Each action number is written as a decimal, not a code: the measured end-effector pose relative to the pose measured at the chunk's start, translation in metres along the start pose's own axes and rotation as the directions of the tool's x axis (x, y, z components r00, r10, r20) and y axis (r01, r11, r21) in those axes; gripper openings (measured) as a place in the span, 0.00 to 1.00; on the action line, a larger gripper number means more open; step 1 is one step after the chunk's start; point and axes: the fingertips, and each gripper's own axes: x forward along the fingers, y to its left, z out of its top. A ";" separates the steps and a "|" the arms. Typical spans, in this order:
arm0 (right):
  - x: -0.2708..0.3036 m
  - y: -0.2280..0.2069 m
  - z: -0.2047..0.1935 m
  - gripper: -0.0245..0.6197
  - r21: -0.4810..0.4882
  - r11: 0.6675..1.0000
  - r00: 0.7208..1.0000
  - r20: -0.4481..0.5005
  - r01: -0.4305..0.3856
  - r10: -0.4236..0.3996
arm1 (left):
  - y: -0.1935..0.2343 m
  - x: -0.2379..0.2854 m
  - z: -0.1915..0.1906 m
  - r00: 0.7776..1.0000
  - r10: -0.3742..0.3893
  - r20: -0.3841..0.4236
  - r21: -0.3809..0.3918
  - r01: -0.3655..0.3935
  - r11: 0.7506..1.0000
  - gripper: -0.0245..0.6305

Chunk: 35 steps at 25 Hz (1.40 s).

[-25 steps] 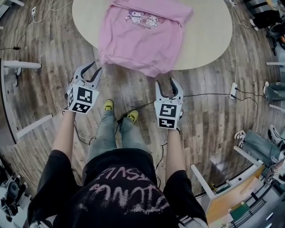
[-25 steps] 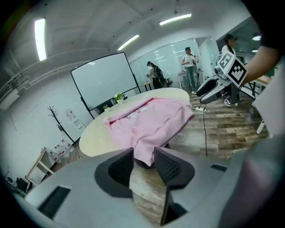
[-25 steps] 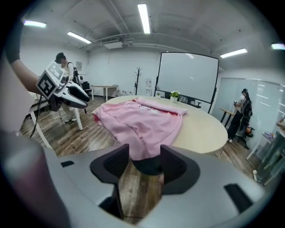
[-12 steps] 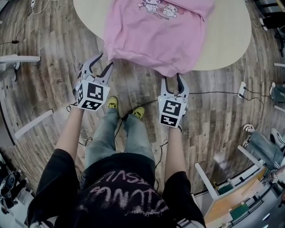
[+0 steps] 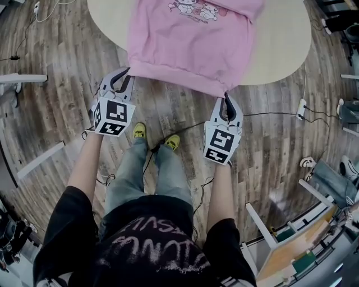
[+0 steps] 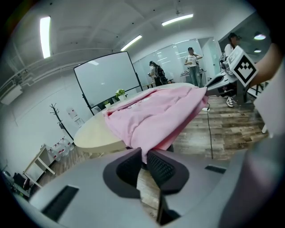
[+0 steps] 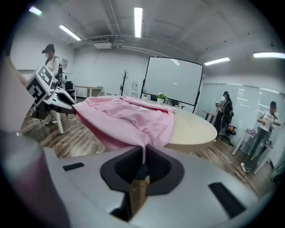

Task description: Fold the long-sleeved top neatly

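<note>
Hem (image 5: 179, 74) of the pink long-sleeved top (image 5: 190, 33) overhangs the near edge of the table (image 5: 280, 50) in the head view. The left gripper (image 5: 127, 76) and right gripper (image 5: 227, 100), spread and short of it a second ago, now meet its near corners. Left gripper view: jaws just closed, pinching the left corner. Right gripper view: jaws just closed, pinching the right corner. Both corners look secured, so lifting for the first fold can start.

Nothing legible. Ahead of the left gripper (image 5: 124, 74) and right gripper (image 5: 227, 98), cartoon print (image 5: 192, 8) on the pink top (image 5: 190, 47): any wording too small to read. Behind both, pale scrawl (image 5: 152, 249) across the black shirt (image 5: 73, 235): upside down, not decipherable.
</note>
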 end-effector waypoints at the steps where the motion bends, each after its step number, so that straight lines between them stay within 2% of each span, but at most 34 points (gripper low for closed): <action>1: -0.003 -0.002 0.000 0.08 0.001 1.000 1.000 -0.001 0.002 -0.002 | 0.000 -0.003 0.000 1.000 -0.001 0.002 0.001 0.001 1.000 0.10; 10: -0.046 -0.017 0.002 0.08 -0.053 0.998 0.999 0.013 0.034 -0.034 | -0.009 -0.046 0.003 1.000 -0.007 0.023 0.019 0.007 1.000 0.09; 19: -0.100 -0.025 0.008 0.08 -0.111 0.994 1.000 -0.007 0.014 -0.015 | -0.026 -0.102 0.019 0.999 -0.048 0.019 0.032 0.048 0.998 0.09; 23: -0.121 -0.023 -0.001 0.08 -0.106 0.994 0.998 -0.059 -0.029 0.023 | -0.044 -0.122 0.017 0.996 -0.089 -0.019 0.016 0.090 0.996 0.09; 28: -0.150 -0.024 0.003 0.08 -0.107 0.987 0.988 -0.107 -0.122 0.110 | -0.058 -0.150 0.023 0.988 -0.143 -0.054 0.016 0.144 0.989 0.09; 33: -0.164 -0.033 0.021 0.08 -0.151 0.966 0.969 -0.158 -0.211 0.187 | -0.055 -0.170 0.045 0.968 -0.231 -0.099 0.077 0.239 0.968 0.09; 35: -0.166 -0.036 0.029 0.08 -0.168 0.956 0.962 -0.173 -0.242 0.214 | -0.051 -0.173 0.053 0.964 -0.245 -0.107 0.100 0.256 0.962 0.09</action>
